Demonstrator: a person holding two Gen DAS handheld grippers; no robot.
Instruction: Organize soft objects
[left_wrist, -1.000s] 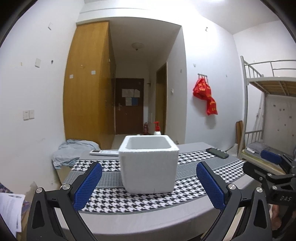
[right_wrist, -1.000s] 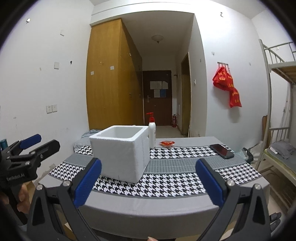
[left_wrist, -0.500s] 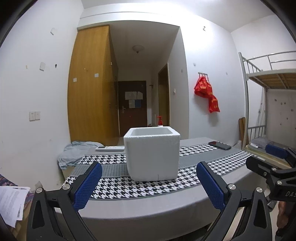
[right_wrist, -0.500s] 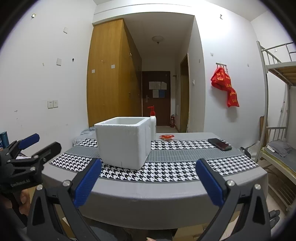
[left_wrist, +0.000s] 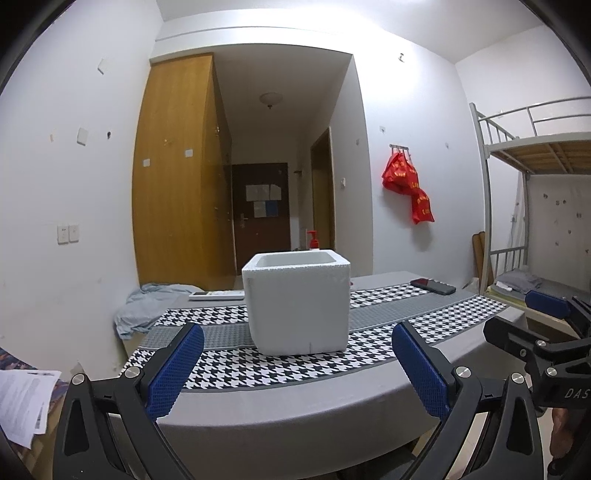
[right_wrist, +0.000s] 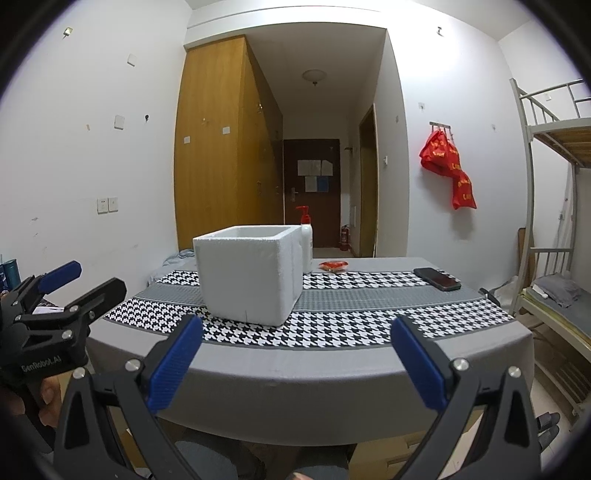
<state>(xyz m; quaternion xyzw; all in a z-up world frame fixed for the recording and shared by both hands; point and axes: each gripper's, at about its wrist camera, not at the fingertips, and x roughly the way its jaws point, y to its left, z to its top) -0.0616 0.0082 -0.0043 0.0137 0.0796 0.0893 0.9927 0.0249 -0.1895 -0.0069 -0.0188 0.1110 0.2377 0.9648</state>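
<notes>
currently both grippers, left (left_wrist: 297, 363) and right (right_wrist: 295, 358), hold jaws spread wide and empty, off the table's near edge. the foam box (left_wrist: 297, 301) stands ahead, centred to the left gripper.

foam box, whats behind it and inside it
Behind the foam box stands a pump bottle, partly hidden. Only the inner walls show; the bottom is hidden.

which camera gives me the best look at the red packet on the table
The right wrist view: the red packet lies in the open on the table, right of the foam box. In the left wrist view the box hides nearly all of it.
</notes>
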